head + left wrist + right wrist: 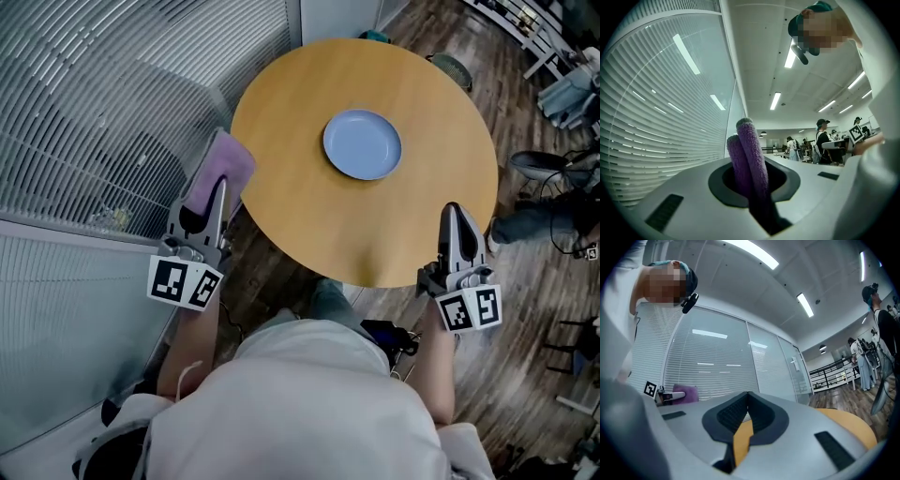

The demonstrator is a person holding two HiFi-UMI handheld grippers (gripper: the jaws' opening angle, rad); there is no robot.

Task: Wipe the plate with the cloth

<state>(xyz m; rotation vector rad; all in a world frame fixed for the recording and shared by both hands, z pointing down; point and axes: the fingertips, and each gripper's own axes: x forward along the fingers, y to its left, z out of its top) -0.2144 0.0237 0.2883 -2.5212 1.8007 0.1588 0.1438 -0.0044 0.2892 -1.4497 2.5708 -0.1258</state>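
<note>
Your left tool (pixel 219 186) pinches the purple cloth (pixel 228 161), just off the counter's (pixel 291 206) left edge. Right tool (pixel 452 214) is closed w/ nothing in it, at the near-right rim. Blue plate (pixel 362 144) sits mid-counter, untouched. Wiping not started yet, imo.

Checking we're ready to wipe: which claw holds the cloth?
The left claw, shut on the purple cloth; the right claw is shut and empty.
</note>
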